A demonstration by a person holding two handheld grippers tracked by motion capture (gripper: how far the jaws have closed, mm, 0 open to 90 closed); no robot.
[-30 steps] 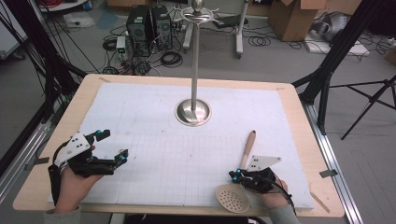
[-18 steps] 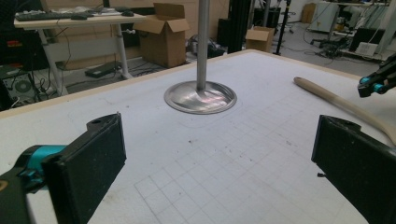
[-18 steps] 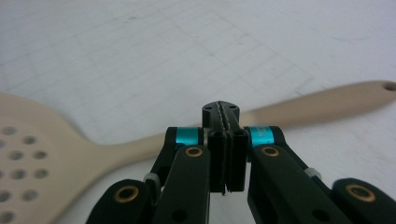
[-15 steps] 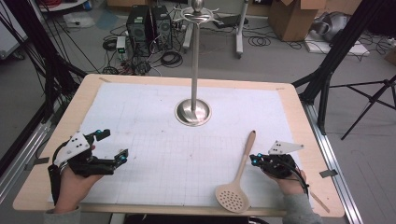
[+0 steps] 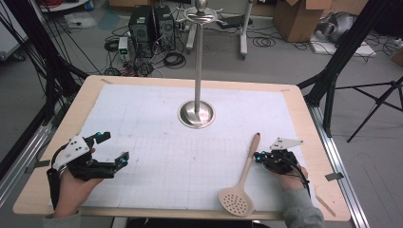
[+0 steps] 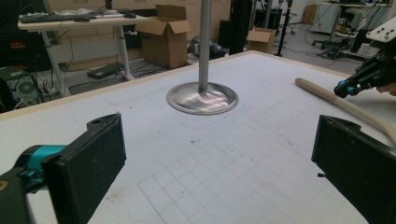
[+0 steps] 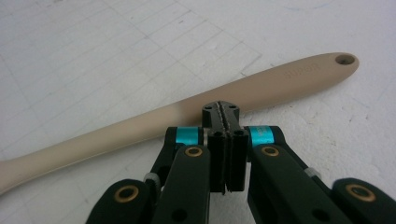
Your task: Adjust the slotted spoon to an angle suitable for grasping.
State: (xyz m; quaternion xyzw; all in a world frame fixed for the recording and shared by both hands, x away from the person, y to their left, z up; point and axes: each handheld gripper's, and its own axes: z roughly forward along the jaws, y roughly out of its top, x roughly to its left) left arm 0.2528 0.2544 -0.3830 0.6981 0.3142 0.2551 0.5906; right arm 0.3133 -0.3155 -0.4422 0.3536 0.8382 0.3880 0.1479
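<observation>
Beige slotted plastic spatula (image 5: 243, 181) lying ungrasped on desk (image 5: 304, 123), closed empty right gripper (image 5: 259, 156) beside handle, left gripper (image 5: 114, 149) wide open, empty.

Floor: grey and smooth (image 5: 285, 61); strewn with black cables (image 5: 173, 59) behind the table
Table: pale wooden rim (image 5: 304, 114); a white gridded mat (image 5: 142, 109) covers most of its top
Frame: black struts (image 5: 342, 52) rise at both sides of the table; a black tripod (image 5: 380, 102) stands off to the right
Equipment: two dark computer towers (image 5: 149, 23) on the floor beyond the far edge
Boxes: an open cardboard box (image 5: 297, 19) at the upper right; another (image 6: 166, 35) in the left gripper view
Furniture: a desk with a keyboard (image 6: 70, 21) at the back
Light: even and indoor; no hard shadows
</observation>
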